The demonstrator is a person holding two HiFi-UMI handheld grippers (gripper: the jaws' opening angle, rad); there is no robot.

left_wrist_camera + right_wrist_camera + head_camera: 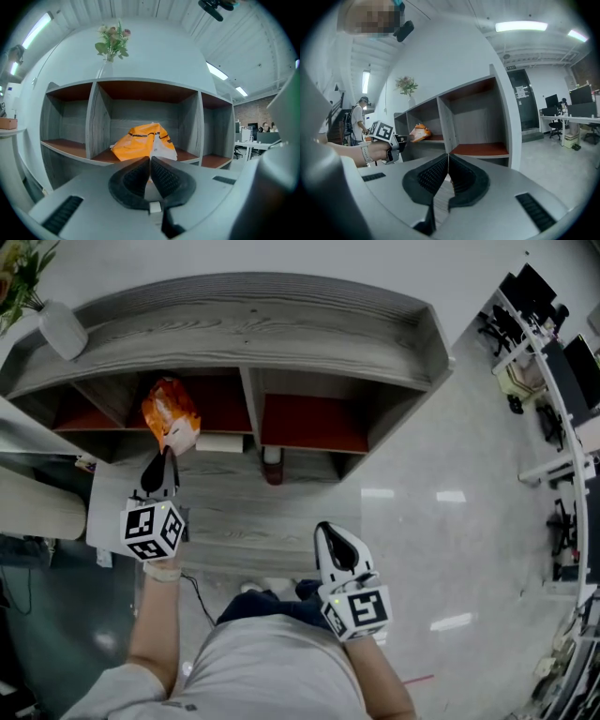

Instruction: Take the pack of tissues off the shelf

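Reaching level toward a grey wood-grain shelf unit (pixel 281 329), the left gripper (pixel 167 456) sits left of centre in the head view. Its tips are at the front lip of the middle compartment. In the left gripper view the left gripper's (pixel 150 159) jaws are pressed together. They pinch the near white end of the pack of tissues (pixel 140 140), which comes right down into the tips.

The pack, in an orange wrapper with a white end, lies crumpled on the reddish-brown shelf board at the front edge of that compartment. It shows in the upper left of the head view (pixel 169 413). Upright grey dividers (pixel 94 122) stand on either side of it, and open compartments lie to the left and right.

On top of the unit, at the upper left corner of the head view, stands a white vase (pixel 61 329) of flowers. A small dark red object (pixel 272 467) sits below the shelf front, too small to identify.

The right gripper (pixel 323 529) hangs back at the lower centre of the head view, well apart from the shelf. In its own view the right gripper's (pixel 448 154) jaws are together with nothing between them. At the left of that view are the left gripper's marker cube (pixel 384 131) and the orange pack (pixel 419 132).

Office desks and chairs (pixel 544 352) line the far right edge on a glossy pale floor (pixel 450 521).
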